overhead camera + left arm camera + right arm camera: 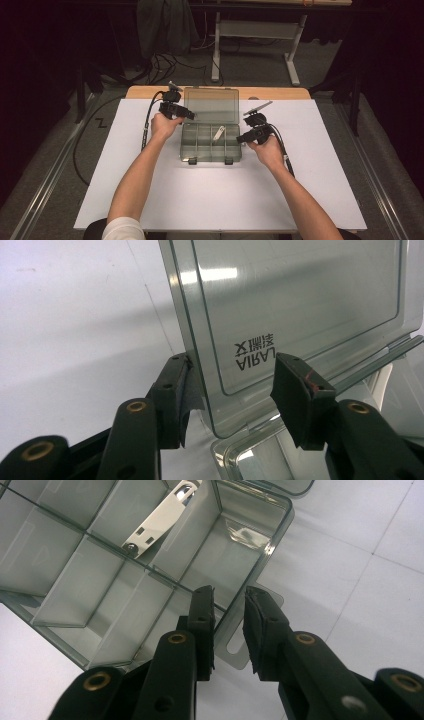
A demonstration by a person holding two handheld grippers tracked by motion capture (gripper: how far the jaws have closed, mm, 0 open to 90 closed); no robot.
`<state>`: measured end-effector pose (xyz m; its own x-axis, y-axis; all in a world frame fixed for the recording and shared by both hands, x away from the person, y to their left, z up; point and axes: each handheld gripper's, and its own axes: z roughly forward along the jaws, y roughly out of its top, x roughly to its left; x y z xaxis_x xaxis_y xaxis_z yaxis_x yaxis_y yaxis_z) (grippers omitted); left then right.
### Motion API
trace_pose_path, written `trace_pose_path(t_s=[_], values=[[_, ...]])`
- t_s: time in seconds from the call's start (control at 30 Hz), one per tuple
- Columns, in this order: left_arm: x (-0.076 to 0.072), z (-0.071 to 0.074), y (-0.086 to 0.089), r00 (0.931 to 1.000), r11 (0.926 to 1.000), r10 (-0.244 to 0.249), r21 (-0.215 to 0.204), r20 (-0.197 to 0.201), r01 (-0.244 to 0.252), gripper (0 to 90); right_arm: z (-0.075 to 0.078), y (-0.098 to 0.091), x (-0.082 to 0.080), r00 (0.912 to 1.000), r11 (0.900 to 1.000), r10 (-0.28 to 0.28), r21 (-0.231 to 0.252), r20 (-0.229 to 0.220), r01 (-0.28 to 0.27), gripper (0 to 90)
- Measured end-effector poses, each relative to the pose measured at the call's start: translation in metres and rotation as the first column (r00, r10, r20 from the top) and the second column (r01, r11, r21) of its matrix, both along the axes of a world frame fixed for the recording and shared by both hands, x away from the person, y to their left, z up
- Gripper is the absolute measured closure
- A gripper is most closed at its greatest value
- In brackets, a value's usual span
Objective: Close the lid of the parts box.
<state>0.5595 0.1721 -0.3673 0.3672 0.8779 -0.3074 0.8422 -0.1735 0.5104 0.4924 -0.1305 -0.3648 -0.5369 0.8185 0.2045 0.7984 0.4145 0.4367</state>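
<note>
Your left gripper (232, 385) straddles the raised lid's (300, 305) corner, jaws apart, one pad touching its edge. Your right gripper (229, 625) stands astride the organizer box's (210, 142) side wall; whether it pinches, I cannot tell.

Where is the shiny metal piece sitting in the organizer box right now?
The metal piece lies slanted in a right-of-centre compartment of the clear organizer box in the high view, in the row next to the raised lid, left of the right hand-held gripper.
</note>
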Motion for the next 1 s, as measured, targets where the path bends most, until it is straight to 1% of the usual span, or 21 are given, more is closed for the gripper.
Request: trace_pose_path(t_s=[0.1, 0.13, 0.17, 0.2, 0.33, 0.67, 0.83, 0.87, 0.9, 0.93, 1.0], values=[[-0.001, 0.002, 0.001, 1.0000, 1.0000, -0.003, -0.002, 0.003, 0.003, 51.3, 0.000, 0.000, 0.000, 1.0000, 1.0000, 0.002, 0.002, 0.000, -0.002, 76.8], [-0.001, 0.003, 0.002, 0.9999, 0.9998, -0.017, 0.009, 0.001, 0.017, 51.6, 0.000, 0.000, 0.000, 1.0000, 1.0000, 0.002, 0.002, -0.001, -0.002, 76.7], [-0.002, 0.004, 0.001, 1.0000, 1.0000, -0.007, 0.003, 0.007, 0.007, 51.9, 0.000, 0.000, 0.000, 1.0000, 1.0000, 0.002, 0.002, 0.000, -0.002, 76.8], [-0.002, 0.004, 0.000, 0.9999, 0.9999, -0.007, 0.008, 0.011, 0.007, 52.1, 0.000, 0.000, 0.000, 1.0000, 1.0000, 0.001, 0.001, 0.000, -0.001, 76.8], [-0.005, 0.008, 0.000, 0.9996, 0.9996, -0.019, 0.019, 0.019, 0.019, 53.1, 0.000, 0.001, 0.000, 1.0000, 1.0000, -0.002, -0.001, -0.002, 0.002, 76.8], [-0.009, 0.013, -0.001, 0.9987, 0.9985, -0.032, 0.046, 0.039, 0.030, 54.5, 0.000, 0.001, -0.001, 1.0000, 1.0000, -0.001, -0.008, 0.000, 0.001, 76.9], [-0.013, 0.016, -0.003, 0.9974, 0.9961, -0.051, 0.075, 0.051, 0.048, 55.5, 0.000, 0.001, -0.001, 1.0000, 1.0000, -0.003, -0.008, 0.000, 0.003, 77.0], [-0.013, 0.016, -0.004, 0.9971, 0.9956, -0.051, 0.082, 0.057, 0.046, 55.9, 0.000, 0.001, -0.001, 1.0000, 1.0000, -0.002, -0.007, -0.001, 0.002, 76.9], [-0.015, 0.017, -0.006, 0.9980, 0.9968, -0.035, 0.073, 0.052, 0.031, 56.2, 0.000, 0.001, -0.001, 1.0000, 1.0000, -0.002, -0.007, -0.001, 0.002, 76.9], [-0.015, 0.017, -0.005, 0.9963, 0.9932, -0.058, 0.105, 0.064, 0.051, 56.5, 0.000, 0.001, 0.000, 1.0000, 1.0000, -0.002, -0.008, -0.001, 0.002, 76.9], [-0.016, 0.018, -0.005, 0.9957, 0.9924, -0.062, 0.110, 0.069, 0.054, 57.1, 0.000, 0.001, -0.001, 1.0000, 1.0000, -0.002, -0.008, 0.000, 0.002, 77.0]])
